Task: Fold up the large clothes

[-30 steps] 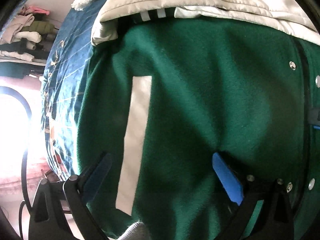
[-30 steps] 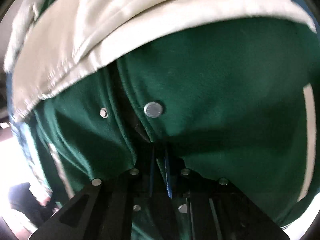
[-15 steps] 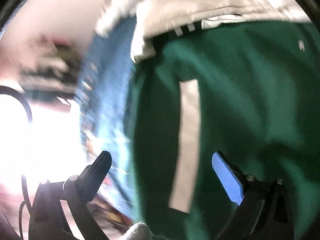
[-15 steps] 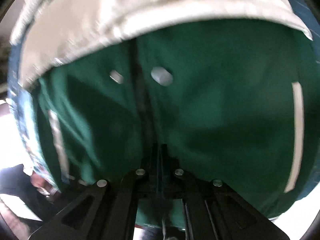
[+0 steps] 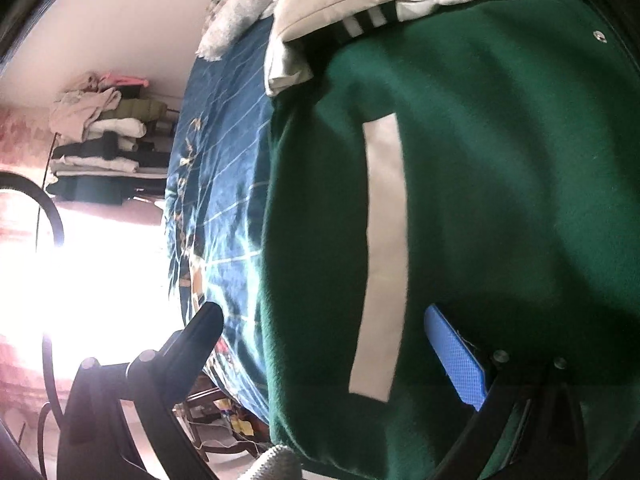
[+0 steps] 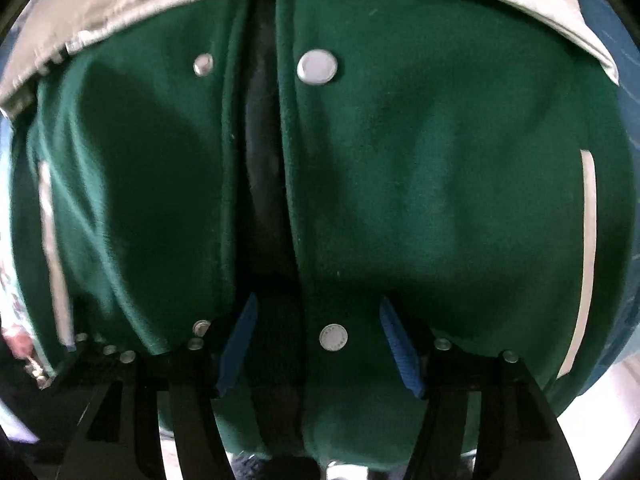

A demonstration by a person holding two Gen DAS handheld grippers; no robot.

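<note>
Right gripper (image 6: pixel 320 320) just popped open over the green jacket (image 6: pixel 440 180), front placket between its pads — nothing pinched. Left gripper (image 5: pixel 320 328) gapes too, so I'd regrab the hem evenly before folding.

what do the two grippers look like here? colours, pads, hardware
Both match: black angular frames with cut-out windows and round silver screw heads. Left gripper: a textured blue pad on one finger, the other finger showing plain black. Right gripper: blue pads on both fingers. No cable, sleeve or marking can be made out.
</note>
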